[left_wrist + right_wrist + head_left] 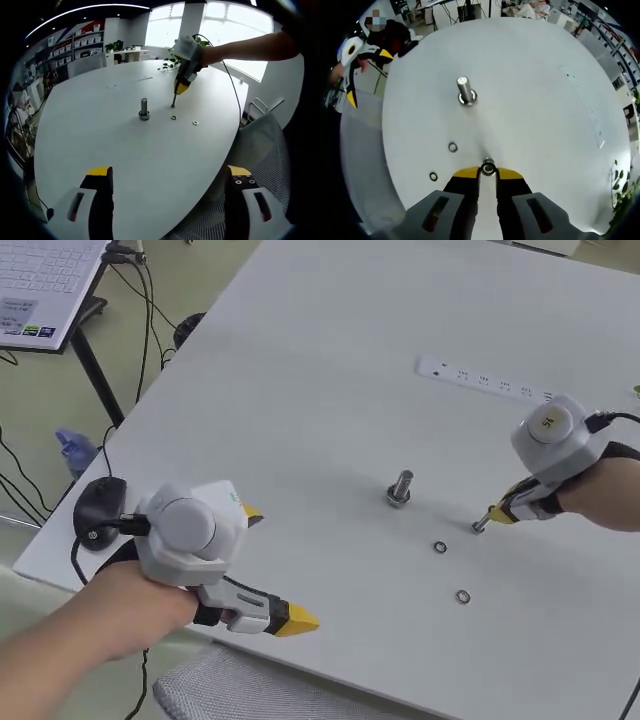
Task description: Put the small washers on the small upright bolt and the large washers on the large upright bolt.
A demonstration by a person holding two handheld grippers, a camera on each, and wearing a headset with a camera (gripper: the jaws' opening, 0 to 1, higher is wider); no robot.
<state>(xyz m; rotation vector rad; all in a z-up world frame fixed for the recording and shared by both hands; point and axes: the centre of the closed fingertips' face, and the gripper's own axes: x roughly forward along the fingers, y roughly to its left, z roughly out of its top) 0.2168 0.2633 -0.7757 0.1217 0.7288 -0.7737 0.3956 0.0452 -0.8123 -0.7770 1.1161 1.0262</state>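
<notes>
The large bolt (399,490) (144,109) (466,90) stands upright on its head mid-table. My right gripper (497,514) (488,172) is shut on the small bolt (480,526) (488,167), which it holds upright with its lower end at the table surface, right of the large bolt. Two small washers (440,547) (462,596) lie flat on the white table (300,390), close to the small bolt. They show again as washers (452,147) (434,176) in the right gripper view. My left gripper (275,566) (169,172) hovers open and holds nothing at the table's near left edge.
A white power strip (485,380) lies at the far right of the table. A black mouse (100,510) sits at the table's left corner. A laptop (40,280) stands on a stand to the left. A grey mesh chair (230,690) is under the near edge.
</notes>
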